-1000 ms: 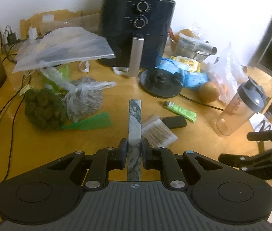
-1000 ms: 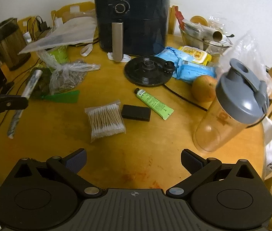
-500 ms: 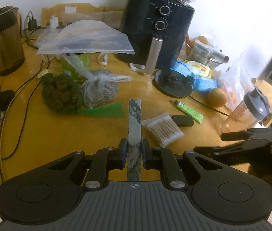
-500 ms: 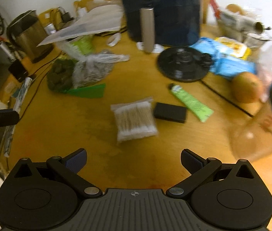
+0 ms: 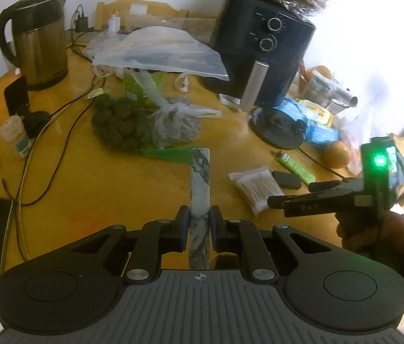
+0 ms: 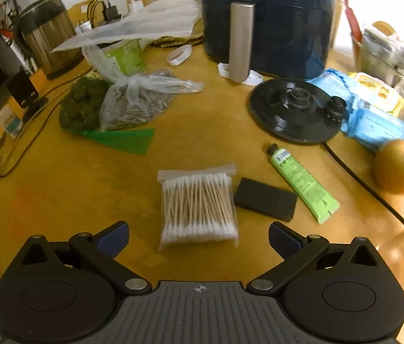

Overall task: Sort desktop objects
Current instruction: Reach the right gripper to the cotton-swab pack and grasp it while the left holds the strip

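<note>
No brand or word could be read. A barcode stood on the green tube near its cap; faint characters marked the right claw's arm, too blurred to make out.

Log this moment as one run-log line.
left gripper: shut on marbled bar | right gripper: open, above cotton swab bag | black case, green tube: on table

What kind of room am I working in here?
Most likely a home kitchen or dining corner: a cluttered round wooden table carrying an air fryer, an electric kettle with its separate base, and bagged food.
</note>
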Demonstrator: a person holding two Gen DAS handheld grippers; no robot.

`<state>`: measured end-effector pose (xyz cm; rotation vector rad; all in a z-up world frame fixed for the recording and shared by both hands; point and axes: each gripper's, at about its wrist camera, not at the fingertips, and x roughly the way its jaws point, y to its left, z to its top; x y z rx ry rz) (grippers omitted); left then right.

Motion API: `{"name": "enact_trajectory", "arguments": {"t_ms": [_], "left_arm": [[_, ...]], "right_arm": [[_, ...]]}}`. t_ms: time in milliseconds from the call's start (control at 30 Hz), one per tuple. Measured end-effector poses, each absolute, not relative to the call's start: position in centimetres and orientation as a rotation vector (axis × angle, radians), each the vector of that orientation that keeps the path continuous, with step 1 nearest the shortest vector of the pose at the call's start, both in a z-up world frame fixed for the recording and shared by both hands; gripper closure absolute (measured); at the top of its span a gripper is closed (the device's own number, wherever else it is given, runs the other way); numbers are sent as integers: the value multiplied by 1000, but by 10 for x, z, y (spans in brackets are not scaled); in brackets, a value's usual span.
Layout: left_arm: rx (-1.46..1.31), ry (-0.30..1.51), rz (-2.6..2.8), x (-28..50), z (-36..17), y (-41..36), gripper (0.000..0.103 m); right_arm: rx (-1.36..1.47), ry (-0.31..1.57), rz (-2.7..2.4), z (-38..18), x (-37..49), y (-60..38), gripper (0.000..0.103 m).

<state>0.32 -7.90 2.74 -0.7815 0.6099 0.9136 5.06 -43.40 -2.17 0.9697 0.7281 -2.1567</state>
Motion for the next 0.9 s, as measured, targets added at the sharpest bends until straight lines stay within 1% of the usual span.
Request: {"name": "enact_trajectory", "arguments": {"t_ms": [267, 400, 467, 500, 533, 667, 767, 833, 900], "left_arm": [[-818, 599, 949, -6, 26, -87, 87], [-835, 589, 977, -11, 26, -91, 87], [-843, 587, 988, -13, 25, -92, 87], [-847, 586, 993, -14, 25, -93, 87], [-850, 586, 997, -15, 25, -94, 87], [-861, 582, 1009, -21, 23, -95, 87], [-868, 577, 1014, -23, 23, -95, 87], [-869, 576, 1011, -24, 22, -94, 87], [-868, 576, 1004, -24, 21, -93, 87]], "right_arm": [[1008, 854, -2086, -51, 31, -456, 0], [1025, 860, -2073, -61, 22, -462, 1], [1035, 865, -2066, -66, 19, -465, 4], [1037, 875, -2061, -68, 18, -467, 8], [1045, 892, -2056, -71, 18, -469, 11], [1023, 946, -2065, -77, 23, -472, 11], [1002, 948, -2080, -76, 25, -471, 18], [996, 946, -2079, -73, 26, -472, 31], [1002, 949, -2070, -71, 27, -474, 34]]}}
